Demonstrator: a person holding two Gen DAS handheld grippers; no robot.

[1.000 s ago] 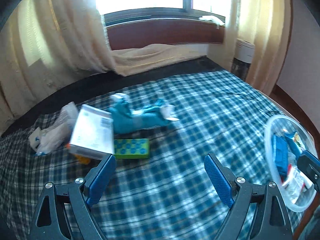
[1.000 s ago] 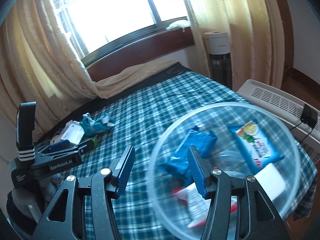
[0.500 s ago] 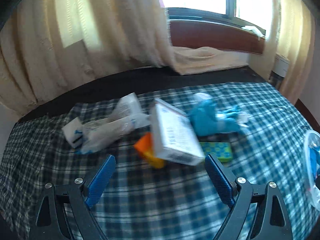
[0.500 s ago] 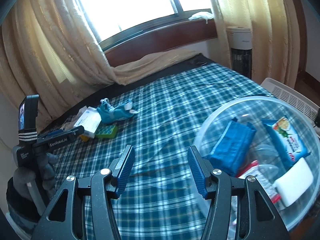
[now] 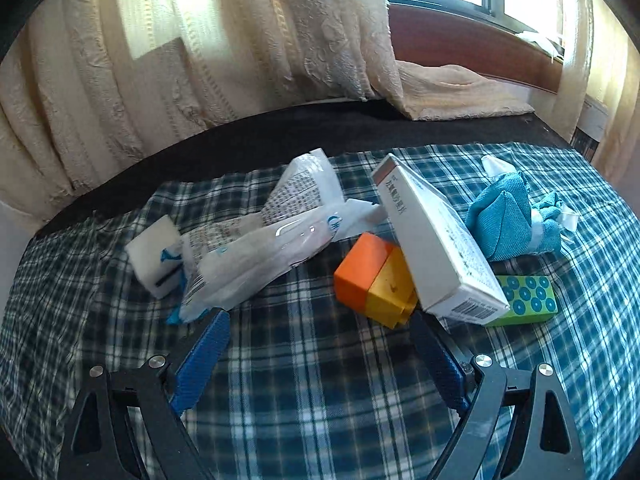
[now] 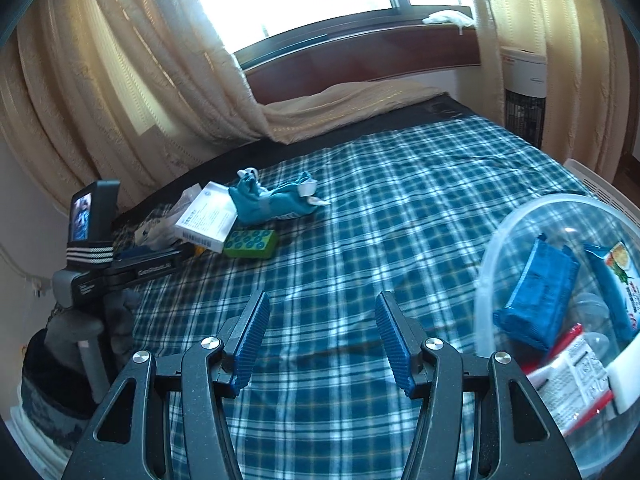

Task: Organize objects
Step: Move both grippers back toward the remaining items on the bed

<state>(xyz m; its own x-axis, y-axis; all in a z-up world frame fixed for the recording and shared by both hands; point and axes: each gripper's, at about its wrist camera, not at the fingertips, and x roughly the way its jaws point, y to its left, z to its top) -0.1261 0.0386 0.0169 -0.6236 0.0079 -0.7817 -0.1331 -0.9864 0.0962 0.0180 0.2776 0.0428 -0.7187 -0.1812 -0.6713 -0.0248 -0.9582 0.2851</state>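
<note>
Left claw (image 5: 320,354), spread wide and empty, has swung in over the clutter; the tilted white cardboard box (image 5: 436,246) now leans on the orange-yellow block (image 5: 374,280). Right claw (image 6: 320,338), half-spread and empty, has drifted off the clear plastic bowl (image 6: 504,240) on the plaid bed (image 6: 400,200).

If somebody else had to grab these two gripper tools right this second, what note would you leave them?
Left gripper: open, empty, over the plaid bedspread just short of the pile.
Right gripper: open, empty, over bare bedspread beside the clear bowl.
Pile to sort: white box leaning on the orange-and-yellow block, green dotted block, teal cloth, plastic-wrapped packets, small white packet.
Done: the bowl already holds a blue pack, a snack bag and some other packets.
Left: apparently move the pile into the bowl; the block is nearest the left gripper.
</note>
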